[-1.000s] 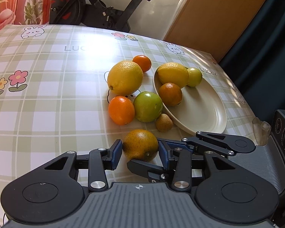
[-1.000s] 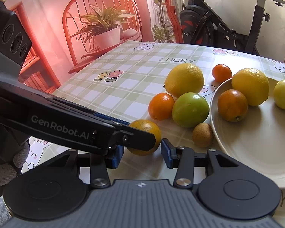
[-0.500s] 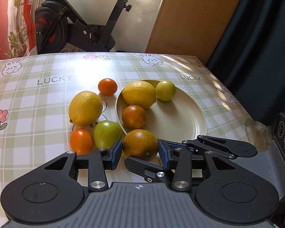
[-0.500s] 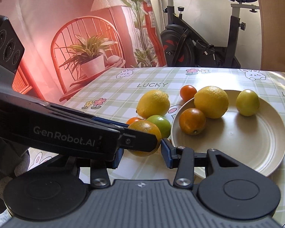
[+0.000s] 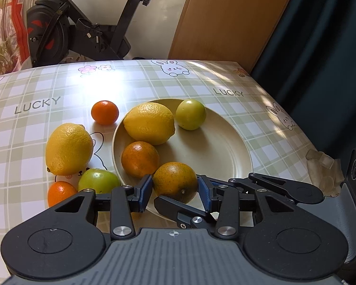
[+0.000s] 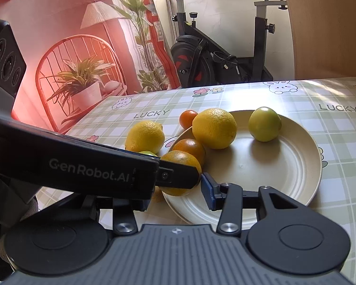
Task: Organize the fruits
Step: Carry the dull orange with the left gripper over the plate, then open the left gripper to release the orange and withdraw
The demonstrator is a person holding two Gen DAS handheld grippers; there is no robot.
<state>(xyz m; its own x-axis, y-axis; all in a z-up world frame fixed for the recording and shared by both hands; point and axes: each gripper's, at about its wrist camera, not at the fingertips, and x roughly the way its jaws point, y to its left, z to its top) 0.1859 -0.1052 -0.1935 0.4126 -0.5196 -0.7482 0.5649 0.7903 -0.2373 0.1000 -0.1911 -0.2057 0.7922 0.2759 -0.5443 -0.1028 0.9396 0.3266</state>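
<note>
A speckled orange (image 5: 175, 181) is clamped between the blue pads of the left gripper (image 5: 175, 191), held over the near rim of a cream plate (image 5: 216, 152). On the plate lie a darker orange (image 5: 140, 158), a large lemon (image 5: 149, 123) and a green fruit (image 5: 190, 114) at its far side. Left of the plate, on the checked tablecloth (image 5: 35, 123), sit a second lemon (image 5: 68, 148), a green fruit (image 5: 98, 182) and two small tangerines. The right gripper (image 6: 178, 190) waits at the plate's near rim, its jaws apart, gripping nothing; the left gripper crosses in front of it.
</note>
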